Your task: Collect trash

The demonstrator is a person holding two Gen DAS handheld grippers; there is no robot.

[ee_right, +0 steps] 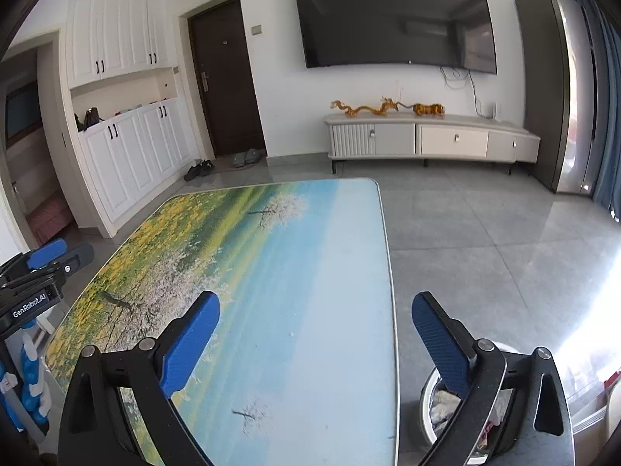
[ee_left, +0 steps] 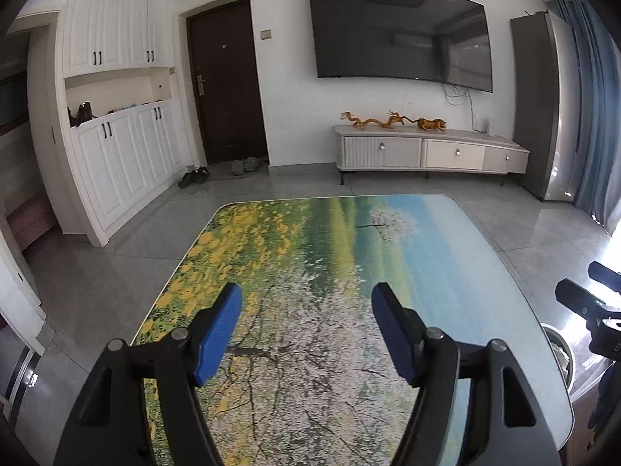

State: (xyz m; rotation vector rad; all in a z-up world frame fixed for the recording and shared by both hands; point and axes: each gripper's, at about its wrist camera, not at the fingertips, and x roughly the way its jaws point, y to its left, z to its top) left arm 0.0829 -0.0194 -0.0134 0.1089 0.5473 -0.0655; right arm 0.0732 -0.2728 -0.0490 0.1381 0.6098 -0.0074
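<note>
My left gripper [ee_left: 306, 295] is open and empty above the table [ee_left: 446, 264] with the flower-landscape print. My right gripper [ee_right: 315, 303] is open and empty above the table's right edge [ee_right: 390, 272]. A round trash bin [ee_right: 431, 388] stands on the floor right of the table, below my right finger; crumpled white paper [ee_right: 444, 404] lies in it. The bin's rim also shows in the left wrist view [ee_left: 559, 338]. I see no loose trash on the tabletop. The left gripper appears at the left edge of the right wrist view [ee_right: 58, 254]; the right gripper appears in the left wrist view [ee_left: 582, 287].
A TV [ee_left: 399, 31] hangs on the far wall above a low white cabinet [ee_left: 427, 151] with orange figurines [ee_left: 392, 120]. White cupboards [ee_left: 120, 155] and a dark door [ee_left: 229, 85] stand at the left, shoes [ee_left: 194, 176] on the grey tiled floor [ee_right: 485, 233].
</note>
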